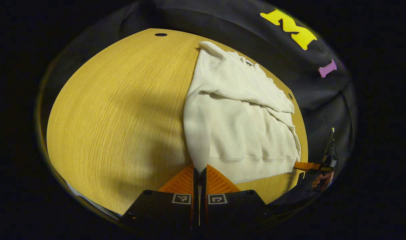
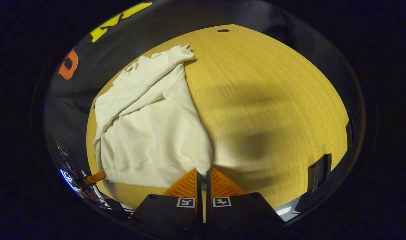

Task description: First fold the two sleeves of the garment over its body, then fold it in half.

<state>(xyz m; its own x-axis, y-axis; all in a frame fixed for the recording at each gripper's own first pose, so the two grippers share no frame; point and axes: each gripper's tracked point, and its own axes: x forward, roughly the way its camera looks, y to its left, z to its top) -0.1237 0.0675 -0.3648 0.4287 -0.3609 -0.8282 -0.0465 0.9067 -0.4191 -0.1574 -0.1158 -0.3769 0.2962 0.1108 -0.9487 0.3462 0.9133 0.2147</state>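
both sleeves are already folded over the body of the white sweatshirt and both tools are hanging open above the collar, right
Not quite. The sleeves do lie folded across the white sweatshirt on the round wooden table, but the tools are not open above the collar. The left gripper view shows the left tool shut on a corner of the bottom hem, and the right gripper view shows the right tool shut on the other hem corner.

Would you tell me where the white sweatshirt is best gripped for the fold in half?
Probably the two hem corners of the sweatshirt, approached from the near table edge: both sleeves already lie across the body, and the ribbed hem lies flat nearest both grippers.
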